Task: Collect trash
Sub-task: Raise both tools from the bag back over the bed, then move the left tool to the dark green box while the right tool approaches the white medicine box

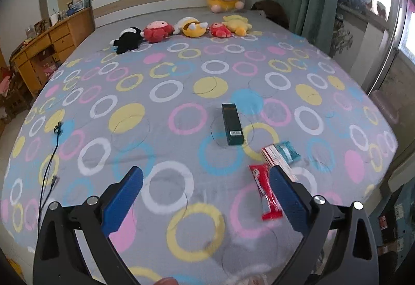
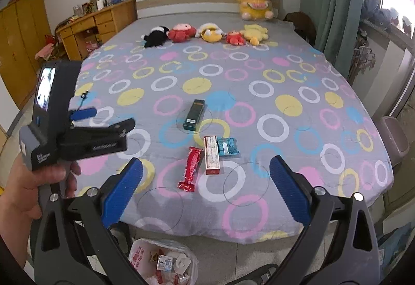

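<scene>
Blue ribbed pads are lining both claws, and both are standing spread wide with nothing between their pads. In the left wrist view the left claw (image 1: 206, 178) is hovering low over the near part of the bed (image 1: 135, 93), its right pad just beside a red snack wrapper (image 1: 265, 191) and partly covering it; whether it touches cannot be told. Just past the wrapper a red-and-white carton (image 1: 272, 155) and a teal sachet (image 1: 289, 151) are lying together, blurred here, and farther up the patterned sheet a dark green box (image 1: 232, 124) is lying flat on its own. In the right wrist view the right claw (image 2: 206, 177) is hanging back beyond the foot of the bed, looking over the same four pieces: red snack wrapper (image 2: 190, 168), red-and-white carton (image 2: 212, 155) right beside it, teal sachet (image 2: 227, 146) touching the carton's far side, dark green box (image 2: 195, 115) a little apart. The left hand (image 2: 28, 189) and its tool are showing at that view's left edge. On the floor below, a white plastic bag (image 2: 145, 256) is sitting open and already holding scraps of packaging, so the collecting seems to be under way. Four pieces are remaining on the bed, and the wrapper looks like the next pick. A row of plush toys (image 2: 207, 32) and a large yellow plush (image 2: 255, 1) by the headboard are likely not trash.
</scene>
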`<state>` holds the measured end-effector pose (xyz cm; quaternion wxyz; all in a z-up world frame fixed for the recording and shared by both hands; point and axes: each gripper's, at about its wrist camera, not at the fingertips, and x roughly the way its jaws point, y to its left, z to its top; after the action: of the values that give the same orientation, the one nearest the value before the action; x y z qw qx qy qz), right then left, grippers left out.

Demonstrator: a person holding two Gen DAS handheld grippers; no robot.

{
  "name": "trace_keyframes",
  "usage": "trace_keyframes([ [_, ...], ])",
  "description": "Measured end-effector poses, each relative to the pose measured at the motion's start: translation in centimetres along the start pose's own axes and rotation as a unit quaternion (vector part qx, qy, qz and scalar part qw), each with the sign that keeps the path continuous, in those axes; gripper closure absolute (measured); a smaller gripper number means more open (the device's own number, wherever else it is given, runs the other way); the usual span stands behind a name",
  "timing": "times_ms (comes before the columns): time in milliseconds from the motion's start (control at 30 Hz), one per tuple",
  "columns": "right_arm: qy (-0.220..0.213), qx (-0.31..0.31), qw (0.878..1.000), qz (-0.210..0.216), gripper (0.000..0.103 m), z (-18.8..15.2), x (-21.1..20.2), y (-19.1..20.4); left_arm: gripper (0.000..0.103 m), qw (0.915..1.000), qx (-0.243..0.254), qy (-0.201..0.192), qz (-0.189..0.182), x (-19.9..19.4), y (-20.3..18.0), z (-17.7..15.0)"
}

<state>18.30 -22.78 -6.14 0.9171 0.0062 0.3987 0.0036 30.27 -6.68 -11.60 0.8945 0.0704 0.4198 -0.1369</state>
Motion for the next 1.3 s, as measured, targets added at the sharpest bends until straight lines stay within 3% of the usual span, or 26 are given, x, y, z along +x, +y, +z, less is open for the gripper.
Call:
trace_keyframes([
  [467,0.09,0.0,0.996,-0.014,0.007,-0.4,13.8,-1.4,0.008,0.9979,0.011,0.064,0.004,14.7,-1.9,4.1],
  [700,0.127,-0.005,0.992,-0.018,0.014,-2.0,18.5,-1.9,0.008,0.996,0.016,0.088,0.007,20.2,-2.3,4.7],
  [1300,0.166,-0.017,0.986,-0.027,0.016,-3.5,24.6,-2.4,0.008,0.9935,0.031,0.109,0.013,25.6,-4.5,5.3],
])
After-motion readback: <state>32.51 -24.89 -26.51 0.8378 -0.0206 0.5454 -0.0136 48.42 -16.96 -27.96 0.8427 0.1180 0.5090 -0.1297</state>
